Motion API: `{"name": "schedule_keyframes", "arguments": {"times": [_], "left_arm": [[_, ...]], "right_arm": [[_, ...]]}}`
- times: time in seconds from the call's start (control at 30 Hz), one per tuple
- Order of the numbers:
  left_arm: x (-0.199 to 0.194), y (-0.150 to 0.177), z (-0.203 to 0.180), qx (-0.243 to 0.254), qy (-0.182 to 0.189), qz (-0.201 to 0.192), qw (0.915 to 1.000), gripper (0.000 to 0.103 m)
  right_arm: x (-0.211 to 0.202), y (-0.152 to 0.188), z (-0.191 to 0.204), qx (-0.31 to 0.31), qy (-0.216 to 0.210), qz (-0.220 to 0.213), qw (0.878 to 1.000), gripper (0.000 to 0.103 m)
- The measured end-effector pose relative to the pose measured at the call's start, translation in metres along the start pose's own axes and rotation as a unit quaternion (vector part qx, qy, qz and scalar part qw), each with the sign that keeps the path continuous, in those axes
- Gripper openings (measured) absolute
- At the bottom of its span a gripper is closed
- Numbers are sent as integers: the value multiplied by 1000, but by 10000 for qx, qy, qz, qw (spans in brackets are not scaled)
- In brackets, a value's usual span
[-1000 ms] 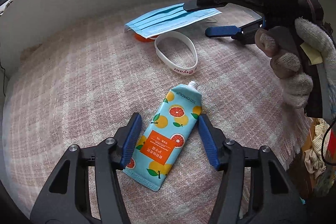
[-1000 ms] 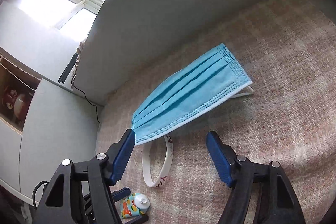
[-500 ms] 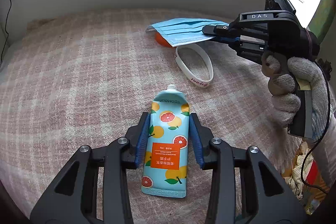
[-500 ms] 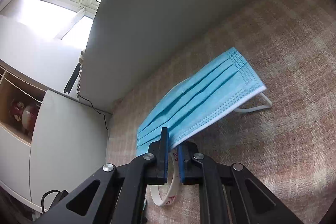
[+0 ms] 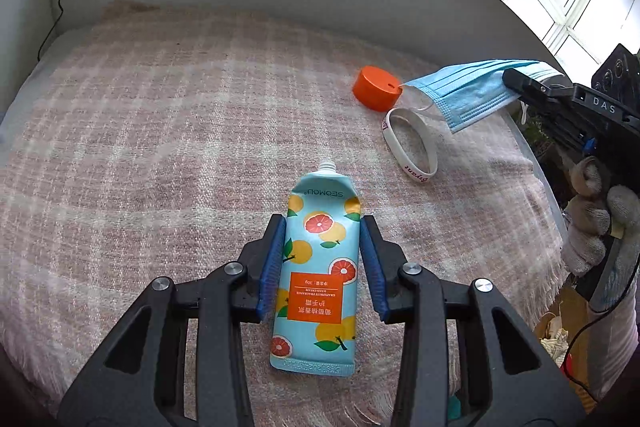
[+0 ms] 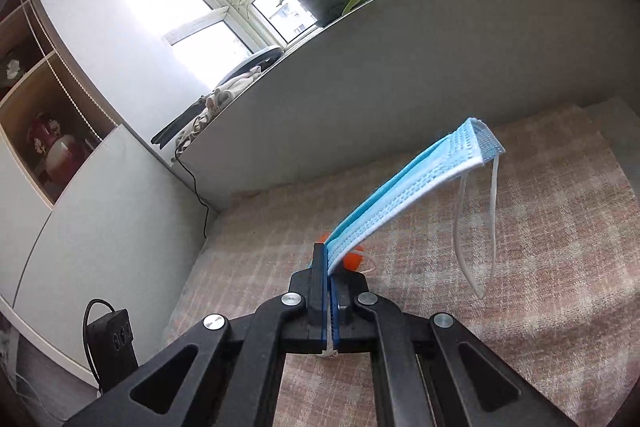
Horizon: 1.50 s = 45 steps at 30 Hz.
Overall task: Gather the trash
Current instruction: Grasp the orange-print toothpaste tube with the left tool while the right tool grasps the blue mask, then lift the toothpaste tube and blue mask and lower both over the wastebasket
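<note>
left wrist view: left gripper [image 5: 322,259] has its blue pads clamped on both sides of the tube [image 5: 318,271], which lies on the plaid blanket [image 5: 140,147]; orange cap [image 5: 376,87] and wristband [image 5: 410,145] sit near each other further back; right wrist view: right gripper [image 6: 329,303] is pinched tight on the mask [image 6: 416,187], lifted off the blanket, ear loop [image 6: 476,227] dangling

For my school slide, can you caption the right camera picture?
Right hand-held gripper pinches a blue face mask, lifted above the plaid blanket.
</note>
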<state>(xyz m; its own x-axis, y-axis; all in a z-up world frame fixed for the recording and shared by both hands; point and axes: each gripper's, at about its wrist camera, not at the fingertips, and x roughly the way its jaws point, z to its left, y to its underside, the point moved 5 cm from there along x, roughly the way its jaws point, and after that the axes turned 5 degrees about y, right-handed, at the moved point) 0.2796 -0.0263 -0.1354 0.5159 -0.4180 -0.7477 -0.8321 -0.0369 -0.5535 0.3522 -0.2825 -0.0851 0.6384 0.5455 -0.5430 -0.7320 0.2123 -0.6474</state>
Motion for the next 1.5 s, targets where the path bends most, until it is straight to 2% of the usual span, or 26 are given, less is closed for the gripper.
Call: {"name": "schedule_keyframes", "arguments": {"times": [0.3,0.7,0.93,1.13,1.5], "left_arm": [[-49,15,2,-57,-13,-261,9996,38],[-92,52,-35,37,-39,-511,9987,38],[-100,82,-58,118,-100,-584,9982,38],[-98,110,-65,107,-127,-540,9984,38],[-79,167,-45,-424,-56,-228,9988,38]], "right_arm": [[-61,21,14,-365,-60,-321,9988,0],[-119,80,47,-792,-391,-87,9961,0],[-145,125,67,-1208,-470,115,9915,0],[-148,160,78,-1345,-561,406,9885,0],[-128,226,83,-1417,-640,1158,9810,0]]}}
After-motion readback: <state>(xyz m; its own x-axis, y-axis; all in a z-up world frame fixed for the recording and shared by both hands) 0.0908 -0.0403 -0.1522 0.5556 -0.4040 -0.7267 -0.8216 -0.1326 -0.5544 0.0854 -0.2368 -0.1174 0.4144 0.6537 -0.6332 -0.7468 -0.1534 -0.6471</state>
